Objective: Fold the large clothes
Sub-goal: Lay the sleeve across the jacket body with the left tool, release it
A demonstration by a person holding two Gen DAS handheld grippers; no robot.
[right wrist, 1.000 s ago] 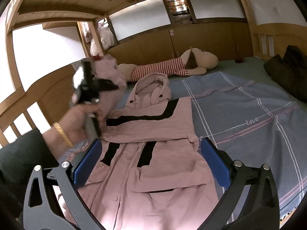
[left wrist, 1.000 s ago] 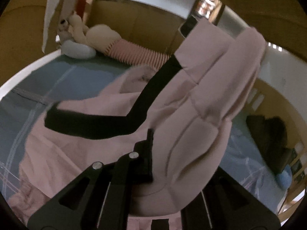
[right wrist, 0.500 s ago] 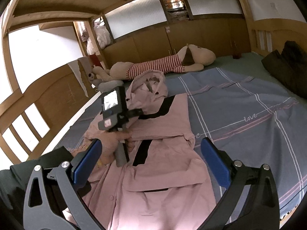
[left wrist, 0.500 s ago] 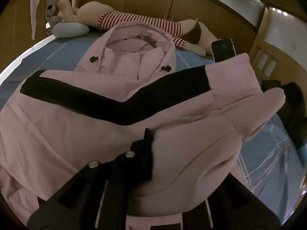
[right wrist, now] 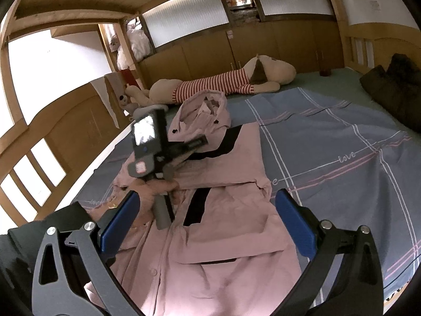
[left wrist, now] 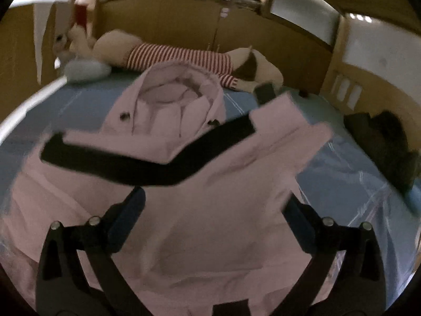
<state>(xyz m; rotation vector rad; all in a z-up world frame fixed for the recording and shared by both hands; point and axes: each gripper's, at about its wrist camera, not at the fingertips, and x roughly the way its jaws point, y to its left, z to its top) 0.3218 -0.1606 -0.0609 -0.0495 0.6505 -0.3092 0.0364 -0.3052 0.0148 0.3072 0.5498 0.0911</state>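
A large pink hooded coat [right wrist: 231, 218] with black stripes lies on the bed, hood toward the far wall. In the left wrist view the coat [left wrist: 210, 223] has a sleeve laid across its chest, with a black band [left wrist: 147, 166] on top. My left gripper [left wrist: 213, 210] is open and empty just above that sleeve. In the right wrist view the left gripper [right wrist: 194, 142] hovers over the coat's upper left. My right gripper [right wrist: 208, 221] is open and empty above the coat's lower front.
A striped plush dog [right wrist: 223, 84] lies along the far wall. A dark bundle of clothes [right wrist: 392, 84] sits at the right of the bed. The blue plaid sheet [right wrist: 342, 144] spreads to the right. Wooden rails [right wrist: 39, 158] run along the left.
My left gripper was shut on the pink sleeve and carried it across the coat. It has now opened and let the sleeve drop flat. The right gripper has barely moved.
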